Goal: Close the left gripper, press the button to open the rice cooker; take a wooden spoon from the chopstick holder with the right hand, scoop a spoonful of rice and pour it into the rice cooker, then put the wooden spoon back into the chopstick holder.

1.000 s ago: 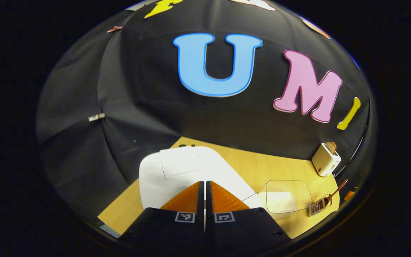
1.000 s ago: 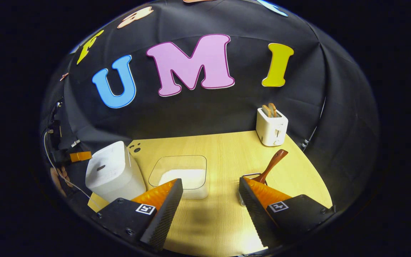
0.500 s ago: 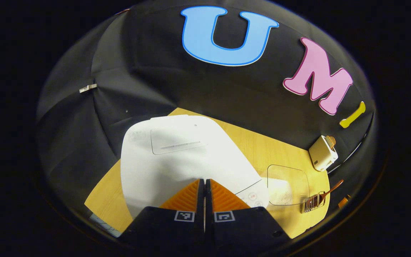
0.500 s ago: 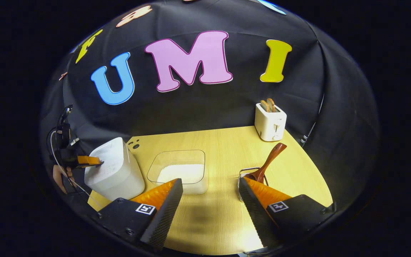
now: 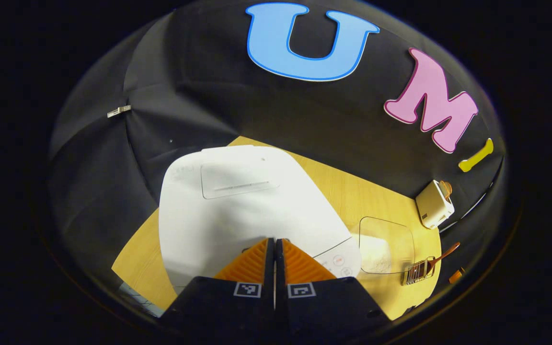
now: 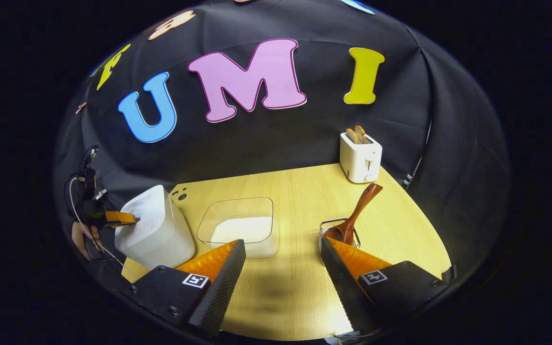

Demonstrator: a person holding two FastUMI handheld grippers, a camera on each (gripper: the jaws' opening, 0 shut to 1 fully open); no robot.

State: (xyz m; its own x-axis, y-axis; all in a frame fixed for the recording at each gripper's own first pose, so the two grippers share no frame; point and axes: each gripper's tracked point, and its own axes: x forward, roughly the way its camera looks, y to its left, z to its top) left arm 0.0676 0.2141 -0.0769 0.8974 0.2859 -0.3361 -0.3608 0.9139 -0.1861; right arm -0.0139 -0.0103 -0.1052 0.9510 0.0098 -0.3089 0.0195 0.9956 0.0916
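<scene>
Cooker (image 5: pixel 237 201) sits at the table's (image 6: pixel 300 201) left edge, lid down, and the left gripper (image 5: pixel 274 247) is on top of it with its two fingers pressed flat together, no gap and nothing between them. In the left gripper view the tips rest at the near front lip of the lid, right where a dark slot edge peeks out on either side of them; I judge that slot to be the release button, so the press looks under way or about to land, though I cannot tell whether the tips are bearing down. The lid has not lifted. From the right gripper view the same gripper (image 6: pixel 130 219) touches the cooker's (image 6: pixel 154 230) top from the left side, a hand (image 6: pixel 82 237) behind it.

What matters for the press is direction: the button lies straight under the tips, so the push goes down along the fingers, not sideways (a slide forward would land on the control panel (image 5: pixel 338 261) instead).

The right gripper (image 6: pixel 283 273) hangs wide open and empty above the table, well apart from the cooker. The spoon (image 6: pixel 355 215) stands in its holder (image 6: pixel 326 227) just beyond the right finger, handle leaning up and away to the right; the rice tub (image 6: pixel 240 225) lies between holder and cooker. A toaster (image 6: pixel 360 155) stands at the back
</scene>
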